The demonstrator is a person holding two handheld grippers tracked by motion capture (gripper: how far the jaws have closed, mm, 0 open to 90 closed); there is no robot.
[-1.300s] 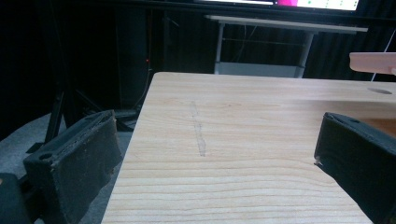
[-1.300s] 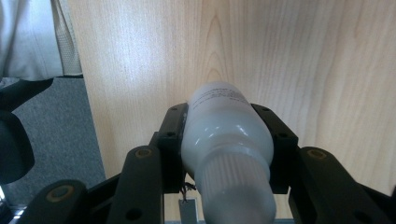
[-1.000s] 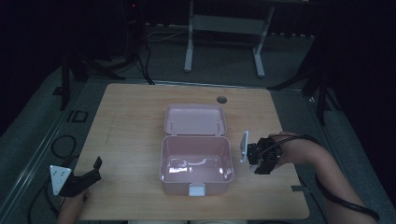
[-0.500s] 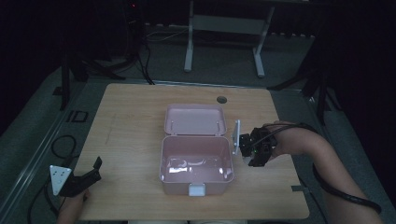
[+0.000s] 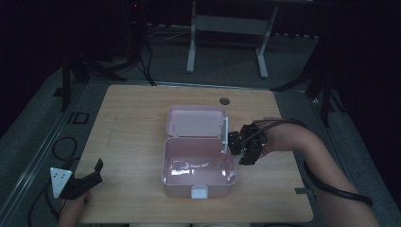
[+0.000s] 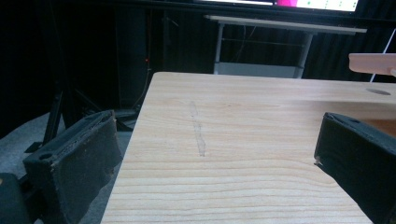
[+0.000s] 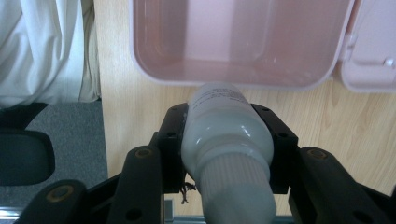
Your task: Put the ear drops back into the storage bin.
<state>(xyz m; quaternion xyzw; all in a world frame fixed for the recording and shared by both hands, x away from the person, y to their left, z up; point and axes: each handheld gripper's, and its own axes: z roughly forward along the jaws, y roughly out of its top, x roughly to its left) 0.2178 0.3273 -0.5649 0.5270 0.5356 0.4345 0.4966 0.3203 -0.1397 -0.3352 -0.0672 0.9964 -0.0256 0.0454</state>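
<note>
White bottle (image 7: 227, 140) clamped crosswise in right gripper (image 5: 238, 144) jaws, base toward pink box (image 5: 166, 165), left jaws apart

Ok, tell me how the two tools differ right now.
The right tool is shut on a white bottle; the left tool is open with nothing between its jaws. The right tool is held beside the open pink box; the left tool sits at the table's near left edge, away from the box. Both have black jaws.
</note>
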